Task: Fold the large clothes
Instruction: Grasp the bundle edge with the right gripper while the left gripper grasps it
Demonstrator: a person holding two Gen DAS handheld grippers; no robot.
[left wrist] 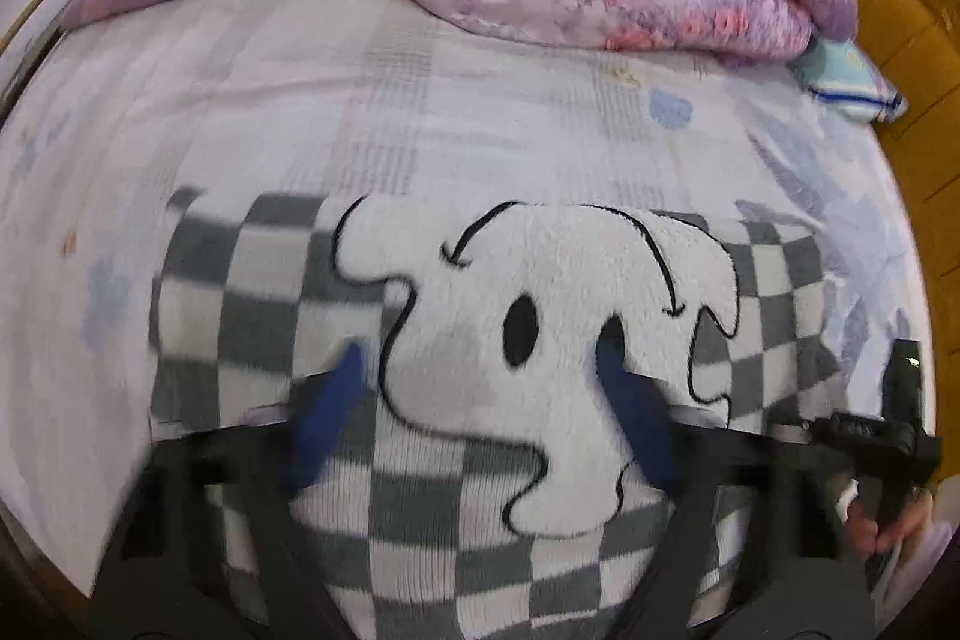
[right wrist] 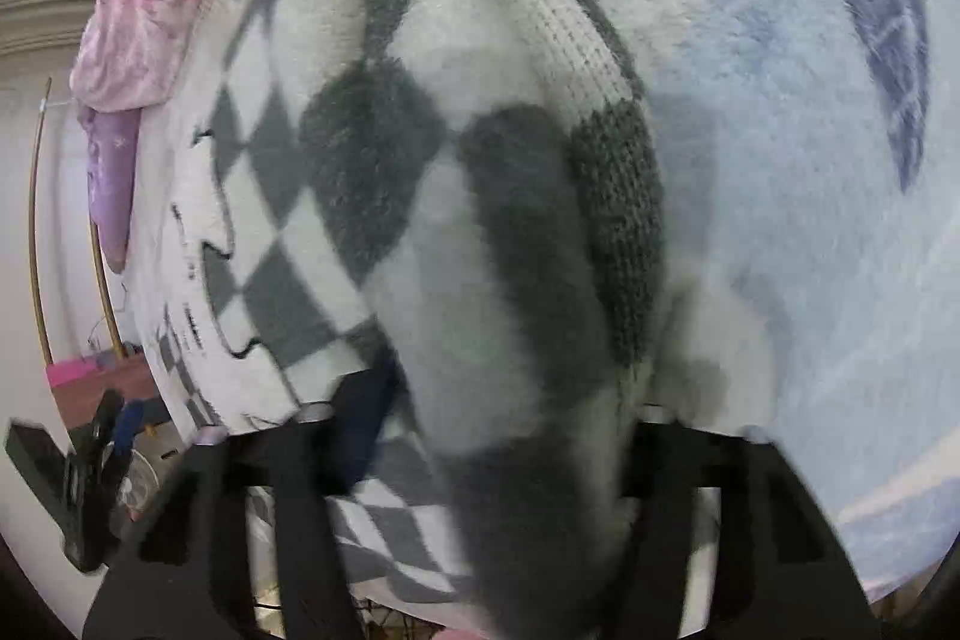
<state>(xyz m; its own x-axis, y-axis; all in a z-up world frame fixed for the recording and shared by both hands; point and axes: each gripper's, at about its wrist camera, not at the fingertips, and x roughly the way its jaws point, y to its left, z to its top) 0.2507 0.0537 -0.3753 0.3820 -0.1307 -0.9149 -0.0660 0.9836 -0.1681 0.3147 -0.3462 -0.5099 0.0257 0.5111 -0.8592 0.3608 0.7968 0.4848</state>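
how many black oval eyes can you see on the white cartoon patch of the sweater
1 in full: an oval eye near the middle of the white patch on the checkered sweater. A second may sit behind the left gripper's right finger.

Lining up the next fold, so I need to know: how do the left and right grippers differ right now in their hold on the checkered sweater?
The left gripper hangs above the checkered sweater with its blue fingers spread either side of the white dog patch, gripping nothing. The right gripper has a bunched sweater fold filling the gap between its fingers; whether it is clamped is unclear. The left looks down on the flat front, the right along the sweater's edge. Both are black.
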